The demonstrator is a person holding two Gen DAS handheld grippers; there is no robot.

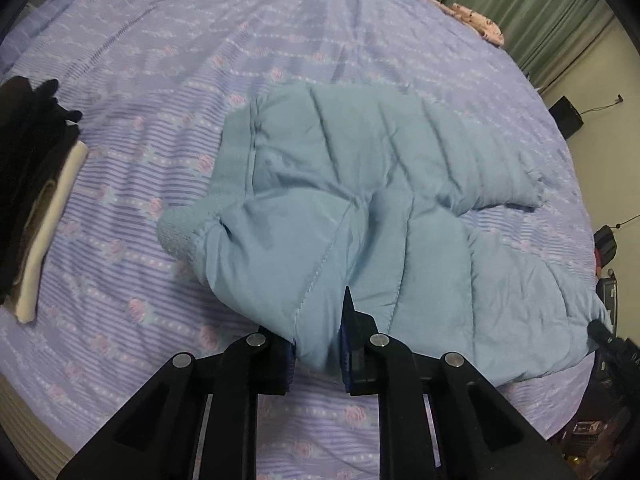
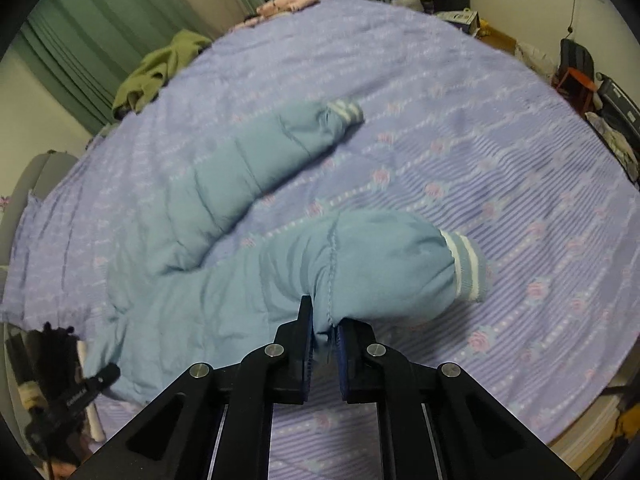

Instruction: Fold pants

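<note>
Light blue padded pants (image 1: 360,184) lie on the purple flowered bedspread (image 1: 160,60). My left gripper (image 1: 318,344) is shut on the near edge of the pants by the waist, whose knitted band (image 1: 176,228) shows to the left. In the right wrist view the two legs (image 2: 240,168) spread apart, each ending in a white-striped cuff (image 2: 468,264). My right gripper (image 2: 324,330) is shut on the near leg's side seam, close to that cuff. The left gripper's tip shows at the lower left of the right wrist view (image 2: 80,392).
A stack of folded dark and cream clothes (image 1: 36,196) lies at the bed's left side. Green garments (image 2: 156,68) and a pink cloth (image 2: 288,0) lie at the far edge by green curtains. Furniture and clutter (image 2: 600,92) stand beside the bed on the right.
</note>
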